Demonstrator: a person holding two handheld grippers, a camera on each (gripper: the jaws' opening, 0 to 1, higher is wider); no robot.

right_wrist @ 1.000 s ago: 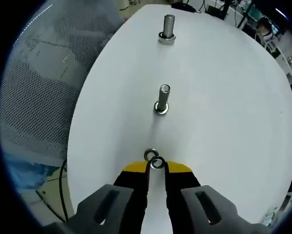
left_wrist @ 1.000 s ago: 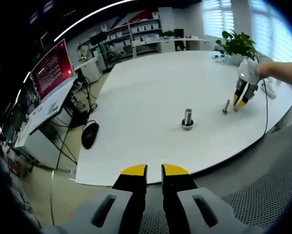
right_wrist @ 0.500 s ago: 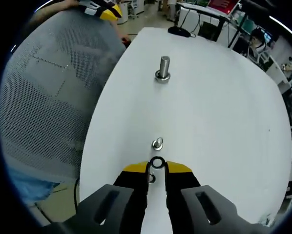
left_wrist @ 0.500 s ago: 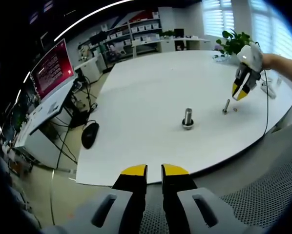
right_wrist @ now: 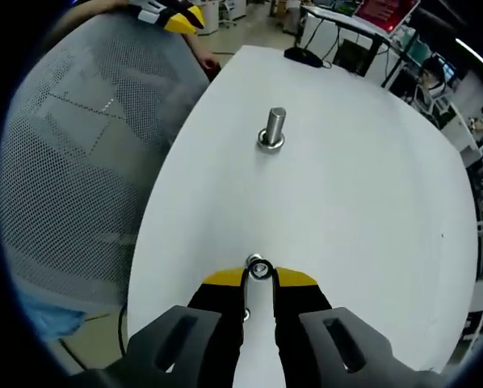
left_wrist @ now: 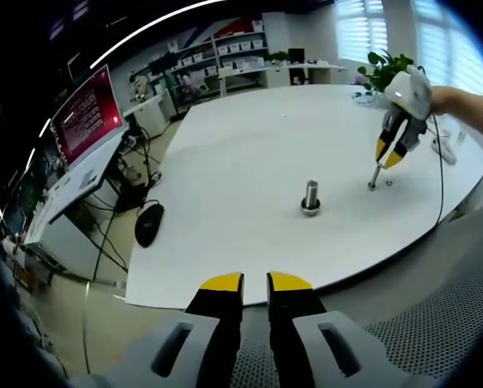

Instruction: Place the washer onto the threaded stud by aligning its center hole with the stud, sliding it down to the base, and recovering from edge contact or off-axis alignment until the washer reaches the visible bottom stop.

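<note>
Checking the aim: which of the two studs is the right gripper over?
The thinner stud, near the table edge by the plant. The right gripper holds a washer just above it; the thicker stud stands apart, mid-table.

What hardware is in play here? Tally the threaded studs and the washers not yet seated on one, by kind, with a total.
Threaded studs: 2, the large stud and the small stud.
Unseated washers: 2, the held washer in the right gripper and the loose washer on the table.
Total: 4.

Ahead of the right gripper (right_wrist: 259, 279), one upright bolt (right_wrist: 271, 130) stands on open white table (right_wrist: 371, 194).
</note>
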